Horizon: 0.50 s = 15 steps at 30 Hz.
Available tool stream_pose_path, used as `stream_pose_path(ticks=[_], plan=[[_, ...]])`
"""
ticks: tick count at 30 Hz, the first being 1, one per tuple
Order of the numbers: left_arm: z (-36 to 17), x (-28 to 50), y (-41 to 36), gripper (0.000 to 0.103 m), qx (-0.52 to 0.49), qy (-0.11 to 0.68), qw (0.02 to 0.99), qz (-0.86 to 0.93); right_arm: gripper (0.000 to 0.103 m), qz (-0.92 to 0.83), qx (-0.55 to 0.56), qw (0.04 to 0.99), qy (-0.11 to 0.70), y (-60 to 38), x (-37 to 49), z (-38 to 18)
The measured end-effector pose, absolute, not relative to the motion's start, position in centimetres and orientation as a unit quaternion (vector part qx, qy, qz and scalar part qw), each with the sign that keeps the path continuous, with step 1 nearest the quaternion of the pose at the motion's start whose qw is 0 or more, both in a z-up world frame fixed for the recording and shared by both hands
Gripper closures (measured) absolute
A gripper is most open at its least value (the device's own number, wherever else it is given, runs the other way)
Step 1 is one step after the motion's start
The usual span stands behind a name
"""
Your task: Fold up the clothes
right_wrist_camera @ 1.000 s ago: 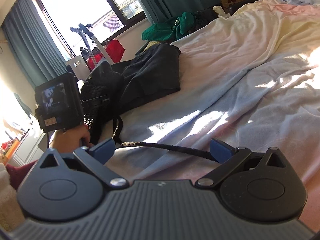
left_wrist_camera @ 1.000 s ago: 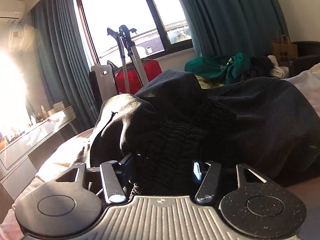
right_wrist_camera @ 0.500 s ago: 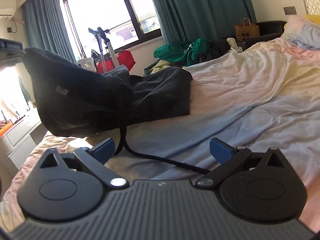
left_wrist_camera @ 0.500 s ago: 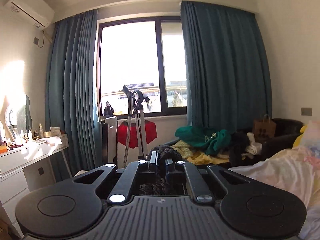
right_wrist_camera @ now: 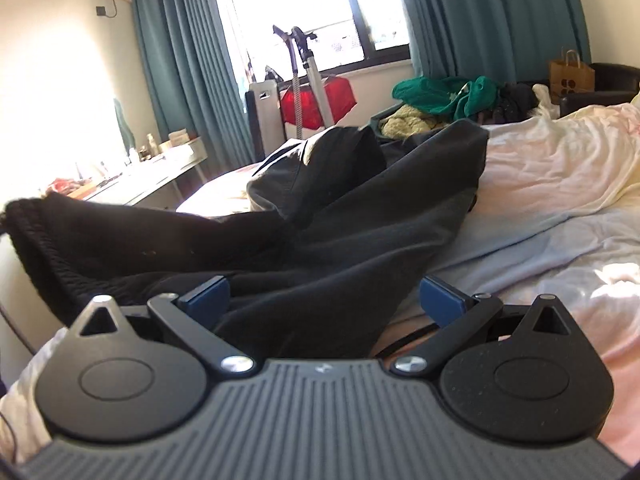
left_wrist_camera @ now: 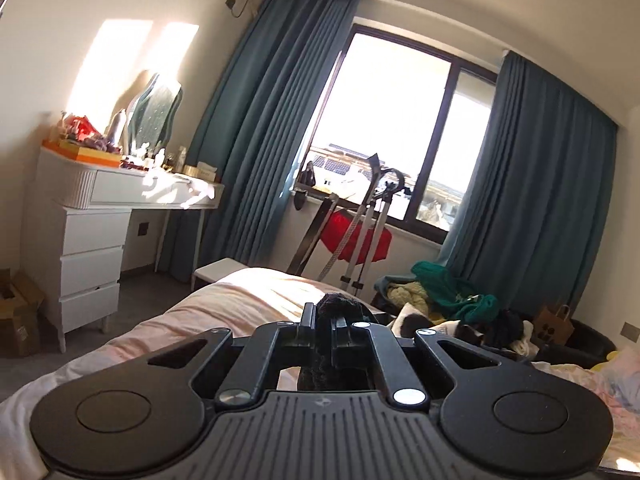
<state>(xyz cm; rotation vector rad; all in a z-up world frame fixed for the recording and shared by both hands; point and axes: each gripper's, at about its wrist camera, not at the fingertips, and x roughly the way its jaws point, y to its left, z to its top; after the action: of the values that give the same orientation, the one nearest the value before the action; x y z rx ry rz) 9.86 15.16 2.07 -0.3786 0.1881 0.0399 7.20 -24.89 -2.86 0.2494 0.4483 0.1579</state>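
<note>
A black garment with a ribbed waistband lies stretched across the bed, its left end lifted off the bed. My left gripper is shut on the ribbed edge of the black garment and holds it up above the bed. My right gripper is open, its blue pads on either side of the near part of the garment, which lies between them. A black drawstring shows under the right finger.
A white dresser stands left of the bed. A garment steamer and a red item stand by the window. A pile of green and yellow clothes and a paper bag sit on a dark chair beyond the bed.
My left gripper closed on the garment's ribbed edge and lifted it, turning left. My right gripper stayed open and moved forward until the garment lies between its fingers.
</note>
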Motion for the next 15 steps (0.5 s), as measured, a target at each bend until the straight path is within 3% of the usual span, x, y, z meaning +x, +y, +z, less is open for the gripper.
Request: stream_pose_path(ticks=[9, 11, 12, 15], plan=[[-1.3, 12.5, 22.8, 0.095, -0.249, 0.148, 0.956, 0.051, 0.002, 0.123, 0.061, 0.939, 0.316, -17.7, 7.4, -6.1], [-1.6, 13.0, 22.8, 0.095, -0.246, 0.157, 0.955, 0.053, 0.009, 0.120, 0.070, 0.934, 0.330, -17.0, 7.8, -7.2], [-1.6, 13.2, 22.4, 0.094, -0.241, 0.162, 0.956, 0.054, 0.017, 0.113, 0.091, 0.931, 0.334, -17.3, 8.2, -7.6], [-1.7, 13.9, 21.3, 0.091, -0.224, 0.176, 0.957, 0.055, 0.026, 0.084, 0.148, 0.925, 0.341, -18.6, 9.2, -8.9]])
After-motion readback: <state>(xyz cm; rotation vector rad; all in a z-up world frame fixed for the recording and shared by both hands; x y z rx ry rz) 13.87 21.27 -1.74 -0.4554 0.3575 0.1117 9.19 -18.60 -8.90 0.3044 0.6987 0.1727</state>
